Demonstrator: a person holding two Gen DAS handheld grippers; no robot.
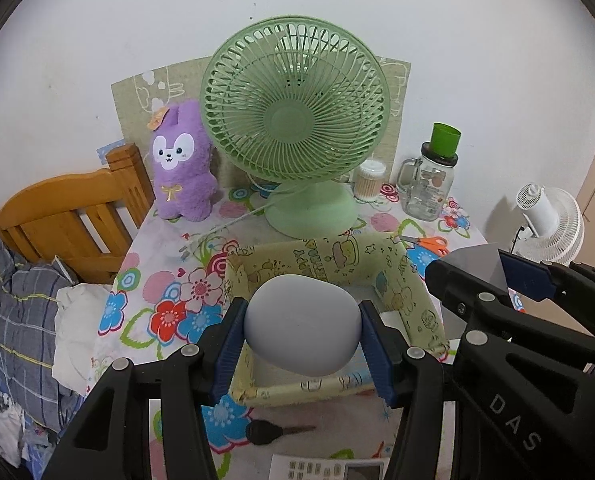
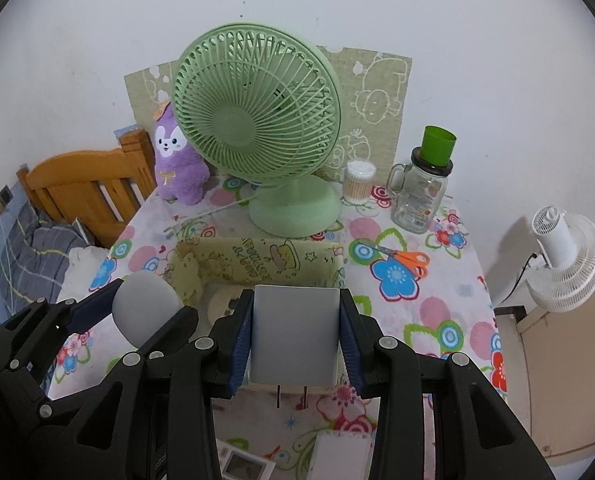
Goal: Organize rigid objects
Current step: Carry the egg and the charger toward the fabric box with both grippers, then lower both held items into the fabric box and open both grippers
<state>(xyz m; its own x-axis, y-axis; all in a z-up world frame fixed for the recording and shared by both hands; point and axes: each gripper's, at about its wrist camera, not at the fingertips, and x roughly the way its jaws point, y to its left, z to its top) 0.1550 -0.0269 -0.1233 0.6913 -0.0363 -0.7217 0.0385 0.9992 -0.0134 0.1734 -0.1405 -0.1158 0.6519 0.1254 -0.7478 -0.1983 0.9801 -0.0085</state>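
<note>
Egg-shaped object: a smooth pale grey ovoid [image 1: 300, 324] clamped between the blue pads of the left gripper [image 1: 300, 346], held above the open box; its long axis runs from upper left to lower right in the left wrist view, blunt end toward the camera.
Flat block: a pale grey rectangular block [image 2: 295, 334] pinched by its two side edges in the right gripper [image 2: 295, 342], broad face to the camera, long axis upright; two thin metal pins hang below its bottom edge.
Box: an open-topped box [image 1: 413, 292] covered in yellow-green cartoon paper, on the table directly under both held objects; its printed writing is too distorted to read.
Table: a flowered tablecloth [image 2: 449, 320] carries a green desk fan [image 2: 257, 136] behind the box, a purple plush toy [image 1: 181, 164], a glass jar [image 2: 417, 192] with a green cup on top, a tub of cotton swabs [image 2: 359, 180] and orange-handled scissors [image 2: 407, 260].
Near edge: a black-headed key [image 1: 273, 432] and a calculator [image 1: 329, 470].
Lettering: "DAS" on the right gripper's arm, seen from the left wrist.
</note>
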